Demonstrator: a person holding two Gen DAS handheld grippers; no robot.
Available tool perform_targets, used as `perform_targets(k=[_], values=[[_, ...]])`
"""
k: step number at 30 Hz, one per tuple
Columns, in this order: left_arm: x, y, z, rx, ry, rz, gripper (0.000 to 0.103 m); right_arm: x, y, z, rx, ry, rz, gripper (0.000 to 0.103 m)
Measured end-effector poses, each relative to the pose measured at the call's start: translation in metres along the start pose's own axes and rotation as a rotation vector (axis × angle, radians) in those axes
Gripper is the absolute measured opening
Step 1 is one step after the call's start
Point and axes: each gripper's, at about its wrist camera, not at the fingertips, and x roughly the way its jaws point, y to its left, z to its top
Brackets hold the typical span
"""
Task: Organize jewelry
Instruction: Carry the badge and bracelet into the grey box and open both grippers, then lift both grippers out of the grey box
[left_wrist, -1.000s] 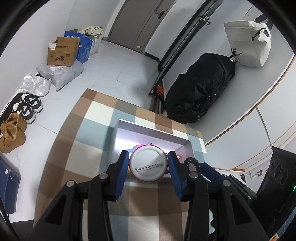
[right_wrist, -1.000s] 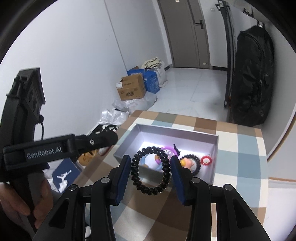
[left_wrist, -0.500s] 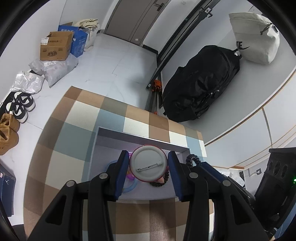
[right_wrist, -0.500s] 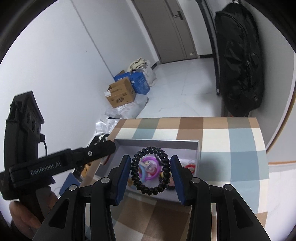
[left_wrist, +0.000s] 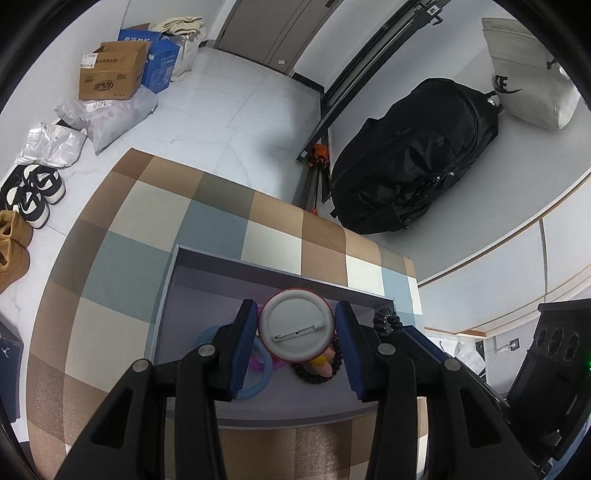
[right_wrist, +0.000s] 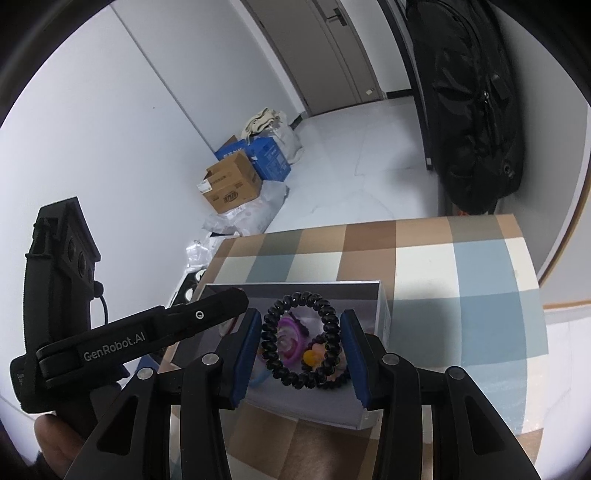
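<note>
Since a second ago: both grippers have come forward and lower, so the grey box now sits right under their fingers rather than ahead of them.
Left gripper: clamped on the round badge, pin-back facing the camera, hovering over the box interior.
Right gripper: closed on the black coil bracelet, held upright as a ring above the box (its near edge by the right wall).
Already in the box: blue ring, pink ring, a dark beaded piece.
Doing it well: probably lower each piece to a bare patch of the floor before letting go, badge left, bracelet right, so nothing lands on the rings.
Surface: checked tablecloth in brown, cream and blue.
Room: pale tiled floor, cardboard box, shoes, black bag against the wall.
</note>
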Motion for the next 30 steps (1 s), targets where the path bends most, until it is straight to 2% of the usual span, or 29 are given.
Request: perform_targets(k=[5,10,11,13,15,16,18,22,23,25,30], values=[[0.001,-0.002,0.001,0.003,0.005,-0.002,0.037,0.001,-0.001,0.0,0.009,0.007,0.002,0.044],[0.001,0.001,0.004,-0.033,0.016,-0.041,0.038,0.004,0.002,0.0,0.008,0.016,0.017,0.046],[0.001,0.001,0.004,-0.041,0.02,-0.045,0.039,0.004,0.002,0.0,0.005,0.014,0.017,0.049],[0.001,0.003,0.004,-0.055,0.024,-0.039,0.05,0.002,0.003,0.0,0.002,0.004,0.01,0.052],[-0.001,0.005,0.003,-0.068,0.017,-0.04,0.05,-0.001,0.002,0.001,0.007,-0.01,0.012,0.061],[-0.001,0.005,0.003,-0.068,0.02,-0.045,0.05,-0.003,0.002,0.001,0.008,-0.015,0.011,0.062],[-0.001,0.002,0.003,-0.059,0.016,-0.03,0.05,-0.005,0.001,0.002,0.008,-0.024,0.001,0.068],[-0.005,-0.004,0.003,-0.02,-0.008,0.018,0.051,-0.005,-0.001,0.002,0.012,-0.026,-0.015,0.069],[-0.006,-0.003,0.003,-0.014,-0.013,0.028,0.053,-0.005,-0.001,0.001,0.012,-0.027,-0.019,0.072],[-0.009,-0.002,0.003,-0.005,-0.032,0.054,0.064,-0.006,-0.001,0.001,0.009,-0.032,-0.033,0.077],[-0.019,-0.001,0.003,0.01,-0.081,0.093,0.065,-0.009,0.001,0.0,-0.004,-0.04,-0.046,0.078]])
